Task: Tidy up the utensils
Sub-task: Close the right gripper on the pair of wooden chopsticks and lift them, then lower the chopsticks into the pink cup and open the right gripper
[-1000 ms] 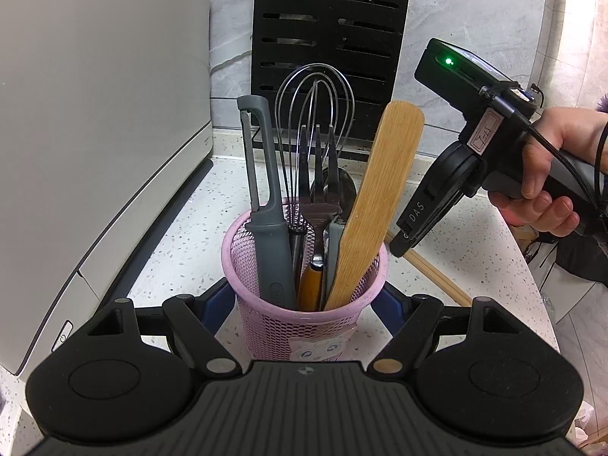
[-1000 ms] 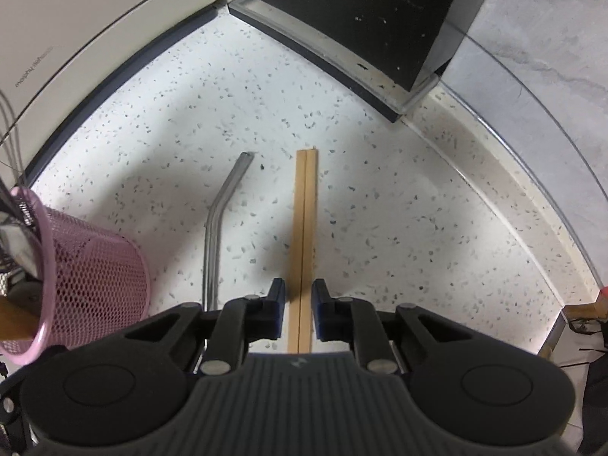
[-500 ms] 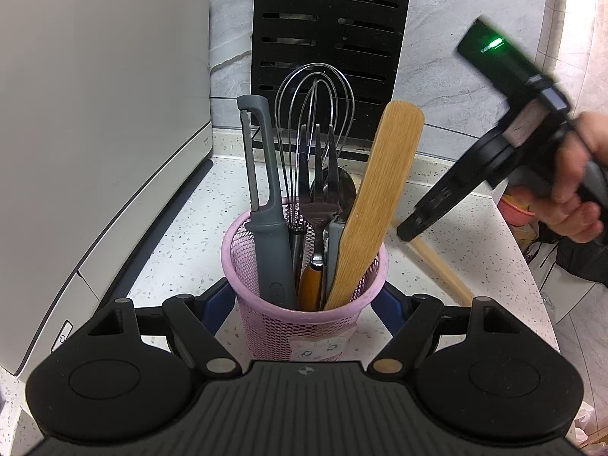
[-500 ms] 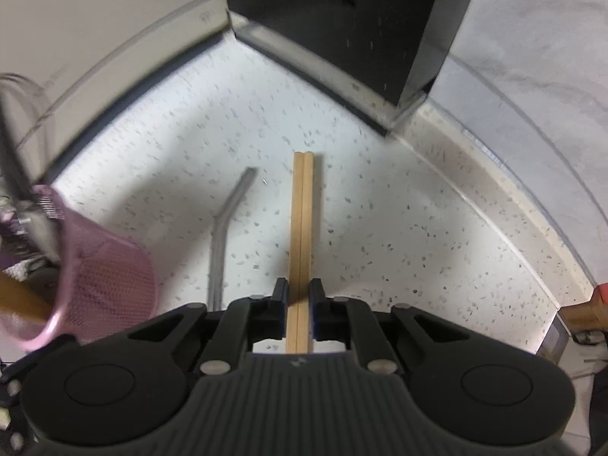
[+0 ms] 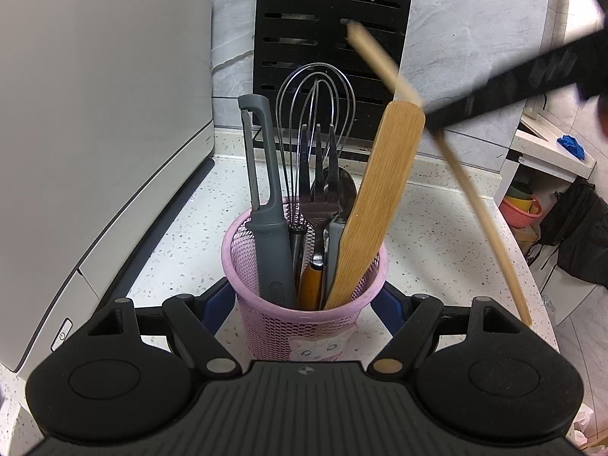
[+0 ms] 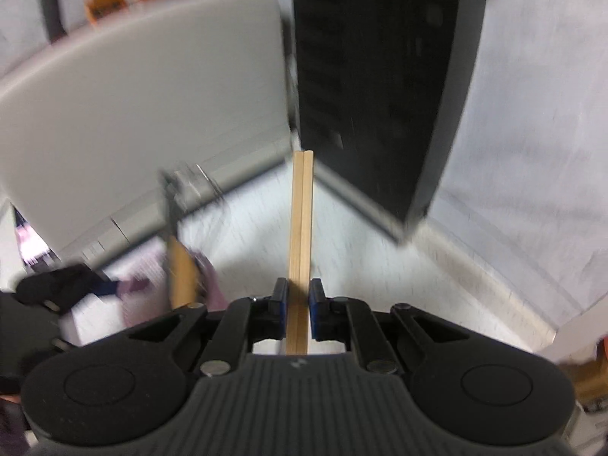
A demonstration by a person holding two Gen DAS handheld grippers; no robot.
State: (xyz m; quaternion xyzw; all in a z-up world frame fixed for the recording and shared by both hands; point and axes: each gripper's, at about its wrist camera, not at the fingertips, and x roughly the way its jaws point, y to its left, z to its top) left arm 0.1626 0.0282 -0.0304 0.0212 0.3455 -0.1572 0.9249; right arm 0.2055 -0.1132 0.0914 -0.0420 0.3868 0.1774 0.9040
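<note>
My left gripper (image 5: 304, 298) is shut on the pink mesh utensil cup (image 5: 304, 319), its blue pads against both sides. The cup holds a grey peeler (image 5: 266, 205), a wire whisk (image 5: 315, 114), forks (image 5: 323, 174) and a wooden spatula (image 5: 380, 205). My right gripper (image 6: 296, 304) is shut on a pair of wooden chopsticks (image 6: 301, 228), held in the air. In the left wrist view the chopsticks (image 5: 475, 197) slant from upper middle to lower right, with the blurred right gripper (image 5: 433, 121) above the cup's right side. The right wrist view is motion-blurred.
A large white appliance (image 5: 95, 133) stands at the left. A black slotted rack (image 5: 334, 38) stands against the marble wall behind the cup. The speckled white counter (image 5: 437, 228) ends at a curved edge on the right, with bags and bowls beyond.
My right gripper has lifted the chopsticks off the counter and swung up and toward the cup. The left gripper and the cup have not moved.
</note>
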